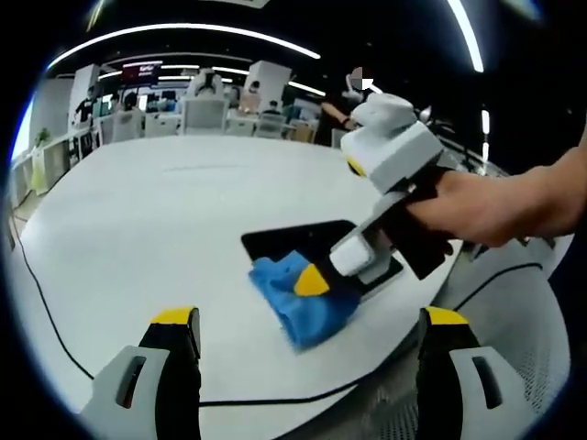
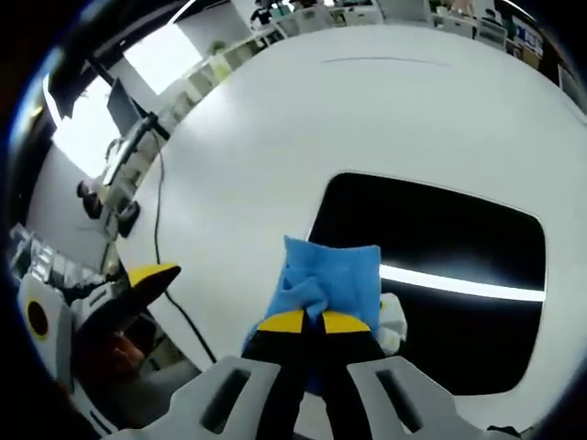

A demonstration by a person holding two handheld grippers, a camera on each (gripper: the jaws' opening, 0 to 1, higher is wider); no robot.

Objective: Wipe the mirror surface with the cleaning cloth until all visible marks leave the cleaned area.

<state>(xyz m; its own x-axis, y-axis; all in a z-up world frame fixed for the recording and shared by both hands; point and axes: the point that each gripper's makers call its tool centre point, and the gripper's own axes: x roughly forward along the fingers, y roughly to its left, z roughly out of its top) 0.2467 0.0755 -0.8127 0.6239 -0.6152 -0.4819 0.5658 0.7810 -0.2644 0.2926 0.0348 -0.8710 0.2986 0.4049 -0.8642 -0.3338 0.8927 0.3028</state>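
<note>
Wiping step's underway; the right gripper (image 2: 312, 321) is clamped on the blue cleaning cloth (image 2: 330, 275), pressed at the mirror's (image 2: 440, 238) 9 o'clock edge on the white surface (image 2: 275, 119); left gripper (image 1: 307, 321) hangs back, jaws apart, holding nothing; next move probably calls for dragging the cloth toward 3 o'clock across the unwiped glass.

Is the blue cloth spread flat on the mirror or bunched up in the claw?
Bunched. The right claw is shut on the blue cloth, which gathers into folds at the tips while its free end rests on the mirror.
</note>
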